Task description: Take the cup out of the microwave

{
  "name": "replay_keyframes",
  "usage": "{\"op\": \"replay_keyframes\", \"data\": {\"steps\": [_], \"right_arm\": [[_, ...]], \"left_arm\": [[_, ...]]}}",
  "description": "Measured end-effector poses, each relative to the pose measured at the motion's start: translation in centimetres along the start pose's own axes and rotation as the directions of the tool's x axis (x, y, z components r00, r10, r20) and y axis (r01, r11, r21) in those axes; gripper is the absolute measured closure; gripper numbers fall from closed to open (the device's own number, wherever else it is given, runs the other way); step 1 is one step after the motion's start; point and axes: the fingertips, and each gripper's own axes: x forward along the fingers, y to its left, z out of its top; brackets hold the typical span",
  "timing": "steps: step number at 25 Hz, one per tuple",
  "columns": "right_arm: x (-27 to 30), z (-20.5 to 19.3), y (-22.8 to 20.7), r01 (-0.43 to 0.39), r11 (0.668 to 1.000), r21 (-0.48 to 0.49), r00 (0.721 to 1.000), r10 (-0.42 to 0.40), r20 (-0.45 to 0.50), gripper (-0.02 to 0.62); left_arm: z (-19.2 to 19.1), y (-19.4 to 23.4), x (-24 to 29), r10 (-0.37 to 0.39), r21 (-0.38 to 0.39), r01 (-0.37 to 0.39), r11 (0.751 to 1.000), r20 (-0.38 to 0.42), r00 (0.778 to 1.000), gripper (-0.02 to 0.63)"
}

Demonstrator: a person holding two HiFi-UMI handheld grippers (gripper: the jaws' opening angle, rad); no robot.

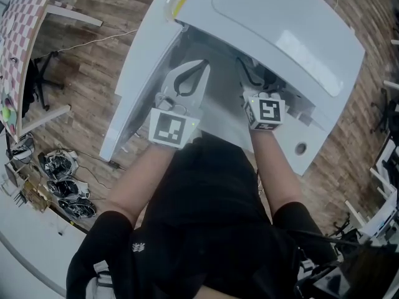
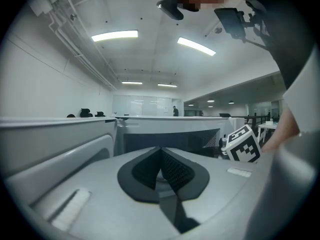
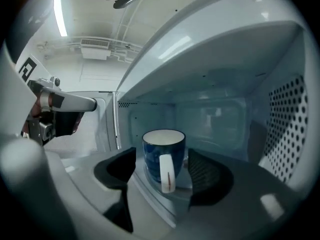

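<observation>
Microwave (image 1: 274, 23), white, one only, seen from above on a wooden floor (image 1: 93, 61), with its door (image 1: 140, 73) swung open at the left. From this head view the oven's top hides the whole cavity, so the cup and the front of the right gripper cannot be seen there. A person's two forearms reach in from below, each carrying a gripper.

The only markings that can be made out are the black-and-white square patterns on the two marker cubes (image 1: 168, 128), one per gripper; they are patterns, not words.

In the right gripper view, one blue cup (image 3: 162, 149) with a white inside and a white handle stands upright inside the cavity, handle facing the camera. The right gripper (image 3: 164, 179) has its jaws spread wide, one on each side of the cup, with a gap at each pad; the cup's base is cut off behind the gripper body.

The left gripper (image 2: 161, 166) has its jaws pressed together on nothing, held outside the oven beside the door.
</observation>
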Motion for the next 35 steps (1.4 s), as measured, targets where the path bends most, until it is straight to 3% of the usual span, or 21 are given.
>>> {"op": "replay_keyframes", "data": {"steps": [17, 28, 30, 35], "right_arm": [[4.6, -0.5, -0.1, -0.01, 1.0, -0.017, 1.0, 0.01, 0.006, 0.173], [6.4, -0.9, -0.4, 0.008, 0.998, -0.055, 0.999, -0.01, -0.031, 0.173], [6.2, -1.0, -0.6, 0.014, 0.999, -0.051, 0.999, -0.016, -0.035, 0.196], [6.0, -1.1, -0.6, -0.016, 0.999, -0.046, 0.999, 0.014, -0.051, 0.204]], "left_arm": [[-1.3, 2.1, 1.3, 0.041, -0.012, -0.042, 0.999, -0.036, 0.999, 0.6], [-1.4, 2.9, 1.5, 0.054, -0.013, -0.055, 0.998, -0.047, 0.997, 0.6], [-1.4, 2.7, 1.5, 0.05, -0.009, -0.05, 0.999, -0.045, 0.998, 0.601], [-0.9, 2.3, 1.3, 0.044, -0.005, -0.045, 0.999, -0.031, 0.999, 0.6]]}}
